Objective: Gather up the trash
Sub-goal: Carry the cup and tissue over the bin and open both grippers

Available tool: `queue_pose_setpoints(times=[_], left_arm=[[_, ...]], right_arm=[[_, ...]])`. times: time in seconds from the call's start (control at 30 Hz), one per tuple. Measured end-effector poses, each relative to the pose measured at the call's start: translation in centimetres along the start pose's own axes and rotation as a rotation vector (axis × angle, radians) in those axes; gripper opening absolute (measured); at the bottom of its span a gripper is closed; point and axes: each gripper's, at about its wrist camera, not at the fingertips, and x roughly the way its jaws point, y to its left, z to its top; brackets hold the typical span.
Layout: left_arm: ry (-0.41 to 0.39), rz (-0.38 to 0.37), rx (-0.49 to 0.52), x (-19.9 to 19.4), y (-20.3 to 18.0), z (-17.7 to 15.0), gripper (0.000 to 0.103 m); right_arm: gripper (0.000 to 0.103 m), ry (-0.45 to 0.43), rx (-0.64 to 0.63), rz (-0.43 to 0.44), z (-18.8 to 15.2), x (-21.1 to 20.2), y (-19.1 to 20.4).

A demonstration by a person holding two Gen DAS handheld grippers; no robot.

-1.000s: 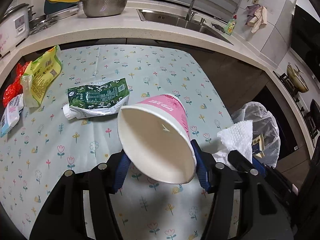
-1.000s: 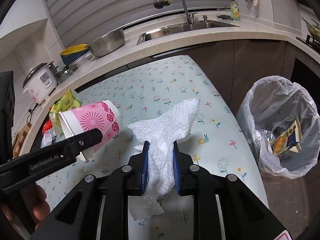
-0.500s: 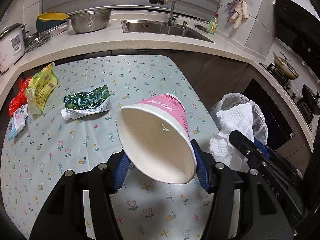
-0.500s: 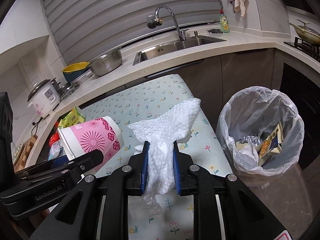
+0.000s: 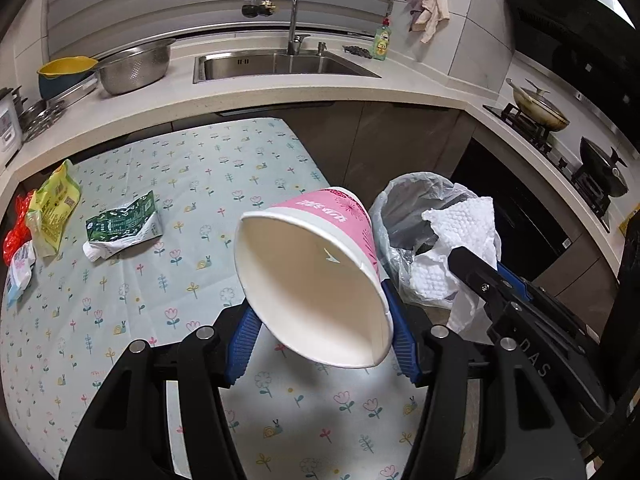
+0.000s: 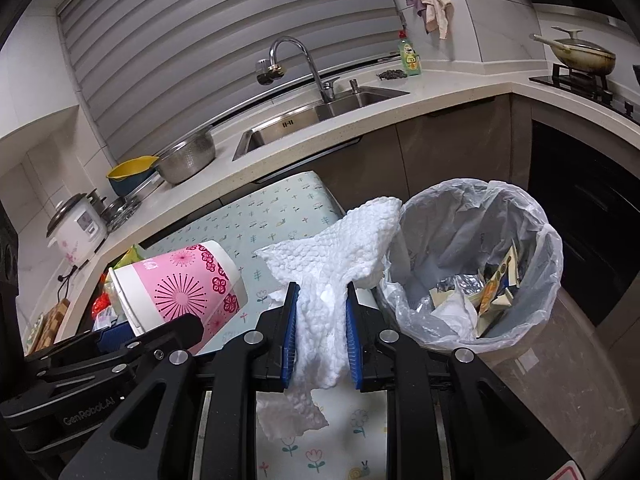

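My left gripper (image 5: pixel 320 332) is shut on a pink-and-white paper cup (image 5: pixel 312 276), held tilted above the table's right edge with its open mouth toward the camera. A crumpled white paper towel (image 6: pixel 326 280) is clamped in my right gripper (image 6: pixel 321 320), which is shut on it beside the bin. The same cup (image 6: pixel 180 284) shows at the left of the right wrist view, and the towel (image 5: pixel 460 236) at the right of the left wrist view. The trash bin (image 6: pixel 476 264), lined with a clear bag, stands on the floor just right of the table and holds wrappers and paper.
On the flowered tablecloth (image 5: pixel 160 280) lie a green carton wrapper (image 5: pixel 120 226), a yellow-green packet (image 5: pixel 54 208) and red and white wrappers (image 5: pixel 16 248) at the left edge. Behind runs a counter with a sink (image 5: pixel 280 64), a colander (image 5: pixel 134 66) and a rice cooker (image 6: pixel 78 228). A stove with pans (image 5: pixel 538 106) is at the right.
Both grippers have moved right and a little up, away from the middle of the table toward the bin, still holding the cup and the towel. The bin now looks nearer and fuller in view.
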Motion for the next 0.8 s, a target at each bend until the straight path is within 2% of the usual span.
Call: queue_pose_setpoints(times=[0.37,0.8], left_arm=[[0.02,-0.035,0.061,1.8,-4.5,0.6,0.055],[0.067,-0.097,0.132,6.3,-9.2,1.9,0.055]], right_arm=[[0.02,-0.025,0.06,-0.048,0.8,-1.4,-4.9],[0.02,-0.047,0.139,-0.135,2.2,-0.8,-11.1]])
